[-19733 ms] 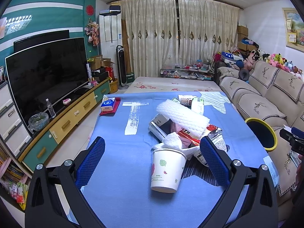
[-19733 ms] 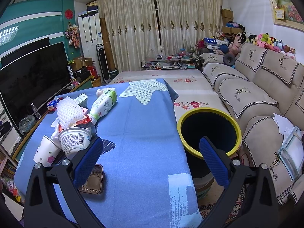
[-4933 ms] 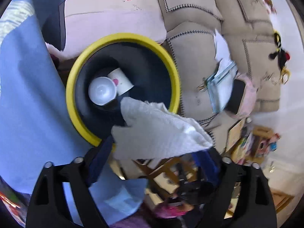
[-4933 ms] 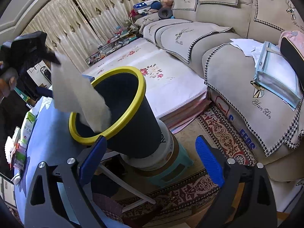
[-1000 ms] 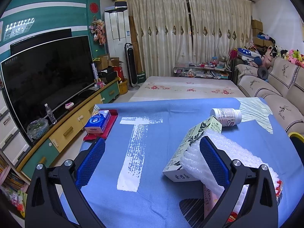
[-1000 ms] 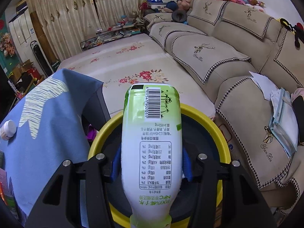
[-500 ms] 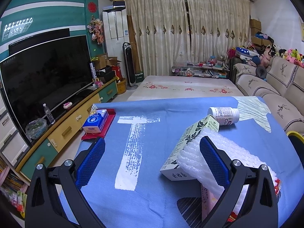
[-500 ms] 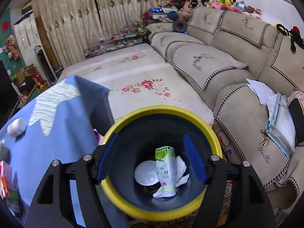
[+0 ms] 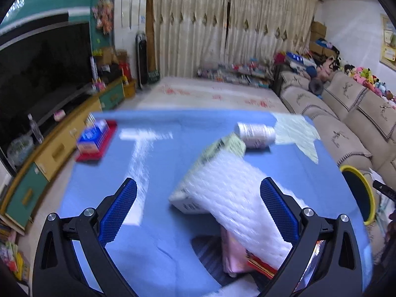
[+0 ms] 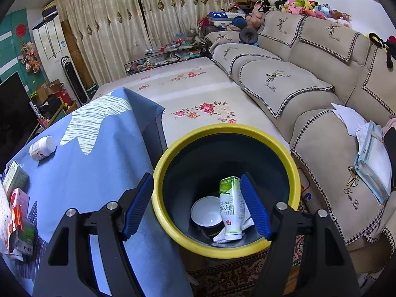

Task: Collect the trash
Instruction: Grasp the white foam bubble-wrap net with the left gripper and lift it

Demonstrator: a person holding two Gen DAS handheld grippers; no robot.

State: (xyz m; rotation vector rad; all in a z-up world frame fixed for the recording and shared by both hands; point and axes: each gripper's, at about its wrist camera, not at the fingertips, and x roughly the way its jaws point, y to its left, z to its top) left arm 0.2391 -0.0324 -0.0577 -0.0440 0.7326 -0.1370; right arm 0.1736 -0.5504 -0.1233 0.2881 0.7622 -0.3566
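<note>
Only our right view looks down into the bin (image 10: pixel 226 130): a green-and-white bottle (image 10: pixel 230 208) stands leaning inside it, cap end down, on a crumpled tissue (image 10: pixel 247 224) and beside a white cup (image 10: pixel 206 211). Our left view catches just the bin's yellow rim, far off to the right of the left hand-held gripper (image 9: pixel 198 208).

Only the left view shows the pile on the blue tabletop (image 9: pixel 168 153) plainly: a white foam sheet (image 9: pixel 237 193) lying over a carton (image 9: pixel 212 165), with red and pink wrappers (image 9: pixel 247 255) under it and a white jar (image 9: pixel 256 131) on its side beyond.

Our right hand-held gripper (image 10: pixel 195 208) hangs over the bin, jaws well apart and holding nothing. The left one is wide open too, gripping nothing, with the foam sheet between its fingers, though blur hides any contact.
</note>
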